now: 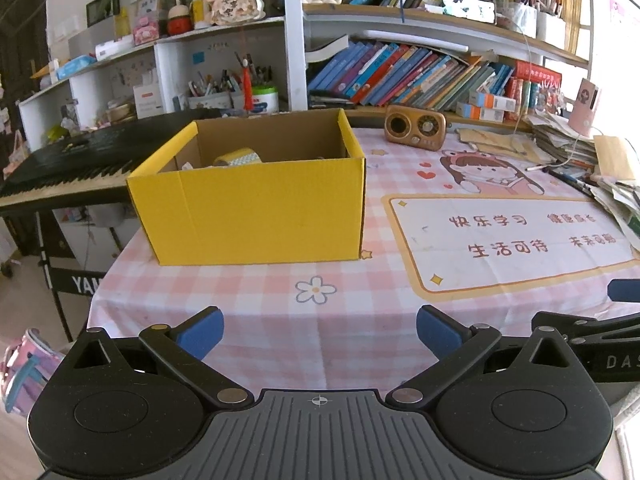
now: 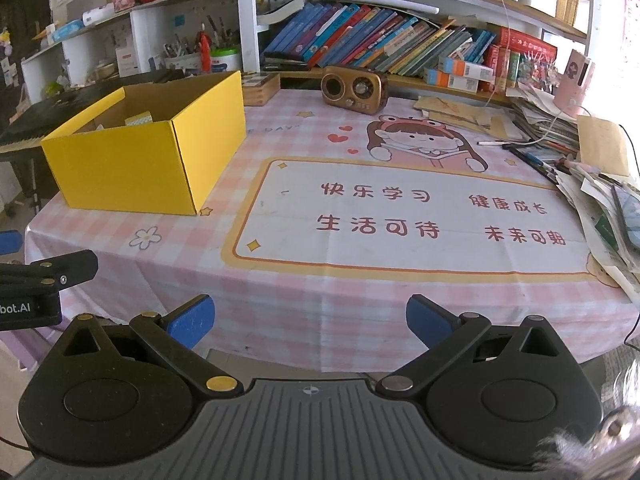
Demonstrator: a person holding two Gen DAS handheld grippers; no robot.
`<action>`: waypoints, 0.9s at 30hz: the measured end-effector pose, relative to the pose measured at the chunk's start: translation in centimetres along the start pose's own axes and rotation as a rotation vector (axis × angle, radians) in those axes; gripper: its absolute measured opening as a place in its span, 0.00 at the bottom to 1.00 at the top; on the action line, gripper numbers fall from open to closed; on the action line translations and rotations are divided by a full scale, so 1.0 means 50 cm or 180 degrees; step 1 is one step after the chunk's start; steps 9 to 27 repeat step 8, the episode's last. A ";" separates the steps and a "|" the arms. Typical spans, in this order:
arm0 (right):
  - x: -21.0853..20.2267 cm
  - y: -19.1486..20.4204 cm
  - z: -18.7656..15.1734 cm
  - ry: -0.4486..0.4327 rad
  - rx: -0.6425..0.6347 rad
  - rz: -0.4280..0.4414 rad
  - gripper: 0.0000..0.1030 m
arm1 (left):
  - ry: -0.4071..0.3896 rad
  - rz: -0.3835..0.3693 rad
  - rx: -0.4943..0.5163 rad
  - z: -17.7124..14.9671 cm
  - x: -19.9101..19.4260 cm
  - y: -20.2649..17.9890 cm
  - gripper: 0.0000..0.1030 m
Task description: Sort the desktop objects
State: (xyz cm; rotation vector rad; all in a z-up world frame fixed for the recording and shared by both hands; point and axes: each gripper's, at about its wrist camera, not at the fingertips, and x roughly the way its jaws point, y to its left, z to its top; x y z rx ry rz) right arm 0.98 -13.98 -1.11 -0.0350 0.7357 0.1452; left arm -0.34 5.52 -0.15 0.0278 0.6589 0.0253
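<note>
Left tool (image 1: 320,330) apart | right tool (image 2: 310,320) apart | wooden box (image 2: 261,87) behind yellow box (image 2: 132,168): right view only

Box (image 1: 256,208) contents mostly hidden

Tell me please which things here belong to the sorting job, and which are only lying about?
Belong to the job:
yellow box
roll of tape inside it
pens on the desk's right side
left gripper and right gripper, both open

Probably only lying about:
brown radio
paper stacks
shelf books
keyboard
</note>
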 end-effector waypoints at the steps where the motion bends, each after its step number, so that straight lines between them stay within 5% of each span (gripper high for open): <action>1: 0.001 0.000 0.000 0.0005 0.0001 0.0001 1.00 | -0.0001 -0.0011 0.0001 0.000 0.000 0.000 1.00; 27: 0.005 -0.002 -0.001 0.0041 0.0006 0.0008 1.00 | 0.0070 0.0013 -0.0008 0.000 0.008 -0.001 1.00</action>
